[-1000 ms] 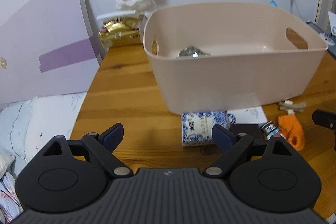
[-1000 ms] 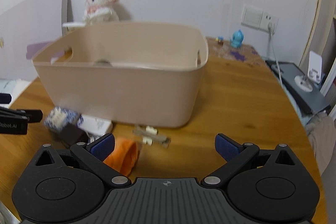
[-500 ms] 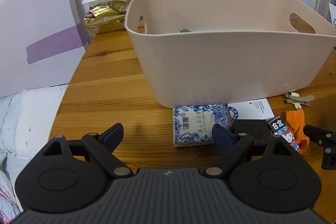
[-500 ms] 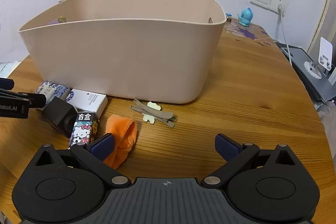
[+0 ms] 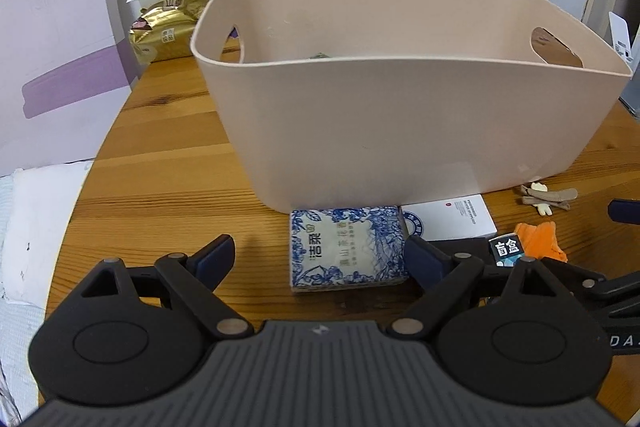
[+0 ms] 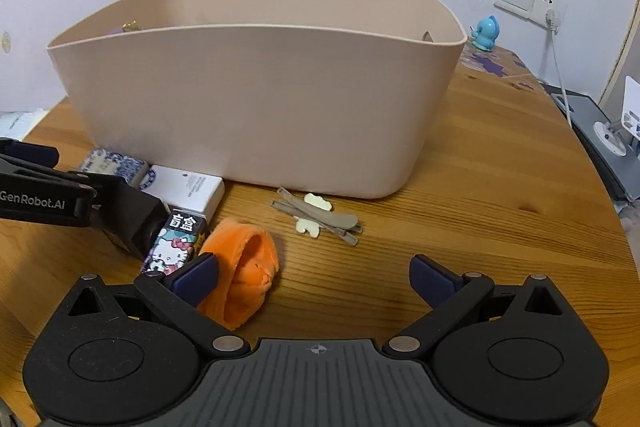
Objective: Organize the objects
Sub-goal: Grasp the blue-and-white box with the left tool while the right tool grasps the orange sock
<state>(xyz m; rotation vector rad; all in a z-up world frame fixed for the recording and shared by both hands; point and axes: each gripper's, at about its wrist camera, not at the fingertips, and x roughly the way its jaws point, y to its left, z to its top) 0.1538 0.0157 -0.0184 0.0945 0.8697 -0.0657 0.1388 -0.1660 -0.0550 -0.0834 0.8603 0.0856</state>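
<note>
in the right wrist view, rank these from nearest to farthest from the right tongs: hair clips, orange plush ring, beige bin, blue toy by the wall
1. orange plush ring, at the tongs' left finger
2. hair clips, centre, ahead on the table
3. beige bin, behind the clips
4. blue toy, far right by the wall

Right tongs are open.

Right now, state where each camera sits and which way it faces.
Left wrist: on the left gripper, low over the table, facing the blue tissue pack and beige bin; its open fingers show.
Right wrist: on the right gripper, facing the orange cloth and hair clips; open fingers and the left gripper show.
Shared: bin, pack, cloth.
</note>
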